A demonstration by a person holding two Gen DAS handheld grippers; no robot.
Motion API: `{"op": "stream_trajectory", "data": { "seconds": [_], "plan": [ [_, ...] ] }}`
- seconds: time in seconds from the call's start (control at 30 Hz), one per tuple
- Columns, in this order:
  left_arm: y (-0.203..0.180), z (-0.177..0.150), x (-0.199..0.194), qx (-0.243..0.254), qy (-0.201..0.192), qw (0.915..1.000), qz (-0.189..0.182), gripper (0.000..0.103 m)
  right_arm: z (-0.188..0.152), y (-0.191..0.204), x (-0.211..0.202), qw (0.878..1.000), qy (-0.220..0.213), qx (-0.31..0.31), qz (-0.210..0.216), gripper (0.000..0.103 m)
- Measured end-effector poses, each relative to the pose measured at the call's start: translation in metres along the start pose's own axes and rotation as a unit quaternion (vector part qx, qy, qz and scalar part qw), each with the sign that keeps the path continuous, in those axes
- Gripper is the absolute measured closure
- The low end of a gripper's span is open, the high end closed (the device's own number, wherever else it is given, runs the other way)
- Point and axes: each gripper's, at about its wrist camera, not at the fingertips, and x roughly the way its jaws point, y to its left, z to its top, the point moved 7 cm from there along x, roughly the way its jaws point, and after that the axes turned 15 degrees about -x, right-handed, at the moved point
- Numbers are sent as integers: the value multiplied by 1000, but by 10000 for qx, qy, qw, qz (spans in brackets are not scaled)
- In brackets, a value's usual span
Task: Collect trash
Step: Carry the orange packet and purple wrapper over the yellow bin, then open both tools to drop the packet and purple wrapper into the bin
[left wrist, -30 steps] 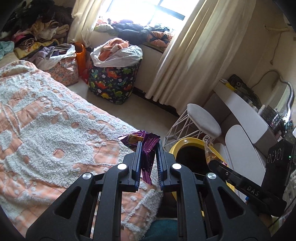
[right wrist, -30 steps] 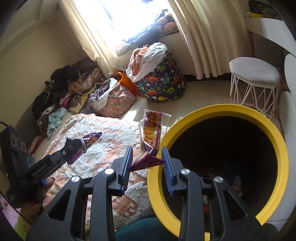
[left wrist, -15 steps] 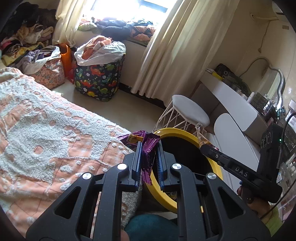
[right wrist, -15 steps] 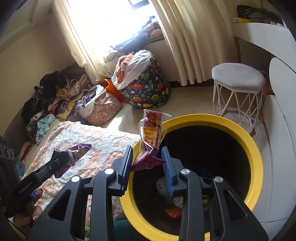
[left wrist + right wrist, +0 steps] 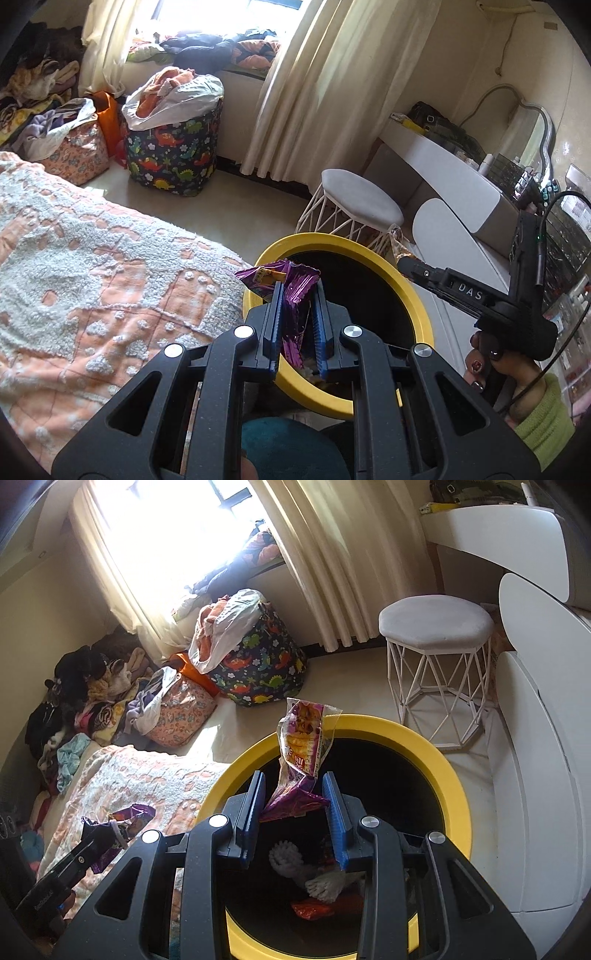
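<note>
Over the yellow-rimmed bin (image 5: 456, 794) beside the bed (image 5: 92, 266), our left tongs (image 5: 298, 325) pinch a purple wrapper (image 5: 291, 295) while our right tongs (image 5: 295, 814) pinch a clear snack bag (image 5: 303, 746).

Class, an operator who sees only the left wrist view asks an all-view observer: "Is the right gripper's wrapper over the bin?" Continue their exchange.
Observer: Yes. The right view shows the right gripper holding the clear wrapper above the bin's opening.
Operator: What is inside the bin?
Observer: White brush-like things and an orange packet lie at the bottom.
Operator: Is my left wrapper over it too?
Observer: No. From the right view, the left gripper holds the purple wrapper over the bedspread, outside the rim.
</note>
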Motion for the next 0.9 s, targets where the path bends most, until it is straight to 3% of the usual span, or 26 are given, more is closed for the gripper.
{"op": "stream_trajectory", "data": {
  "seconds": [0.9],
  "plan": [
    [-41, -57, 51, 673, 885, 9938, -44, 93, -9, -19, 7, 9992, 265, 286, 108, 72]
  ]
}}
